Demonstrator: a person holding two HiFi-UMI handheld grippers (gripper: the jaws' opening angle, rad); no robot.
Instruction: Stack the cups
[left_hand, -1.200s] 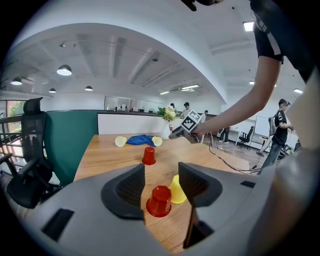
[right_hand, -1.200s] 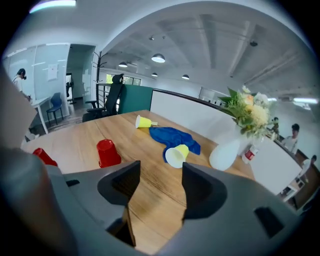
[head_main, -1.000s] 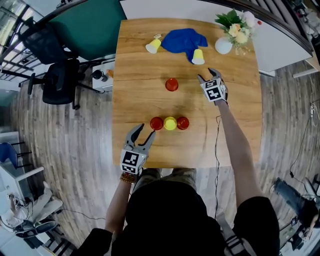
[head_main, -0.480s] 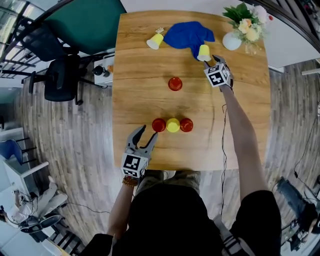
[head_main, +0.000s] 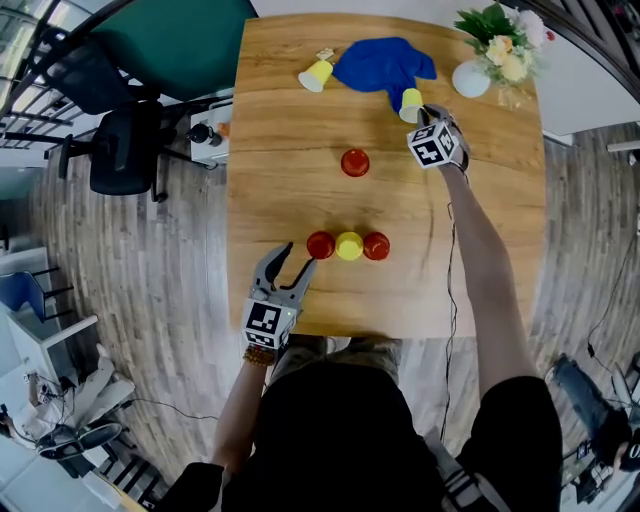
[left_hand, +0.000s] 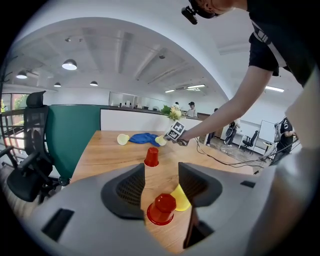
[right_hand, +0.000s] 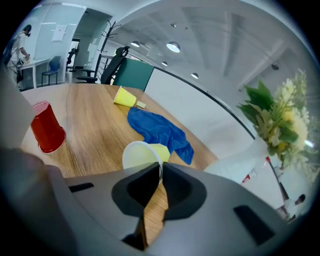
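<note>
**A:** What is the right tool (right_hand: 161, 172) doing?

**B:** Its jaws have just been closing. They now stand narrow, pinching the thin rim of a tipped yellow plastic cup (right_hand: 142, 155). The cup lies on its side at the far right of the wooden counter (head_main: 290, 180). The rim is probably the easiest part of a fallen cup to grip for lifting it and turning it over to stack.

**A:** What lies around that cup?

**B:** A crumpled blue cloth (right_hand: 160, 131) lies just behind it; I cannot tell whether they touch. Farther left lies a second fallen yellow cup (right_hand: 124, 97). A lone upturned red plastic cup (right_hand: 46, 127) stands mid-counter. A white vase of flowers (head_main: 472, 78) stands in the far right corner.

**A:** And the left tool?

**B:** The left tool (left_hand: 161, 182) hovers at the near edge, jaws wide and holding nothing. It points at a row of three upturned cups: a near red cup (left_hand: 161, 209), a middle yellow cup (left_hand: 181, 197) and an end red cup (head_main: 376, 245). It seems to be waiting beside what is likely the stacking spot.

**A:** Is anything hidden?

**B:** In the left gripper view, the right-hand jaw covers the end red cup. In the right gripper view, the tool's body blocks the counter beneath the pinched cup.
</note>
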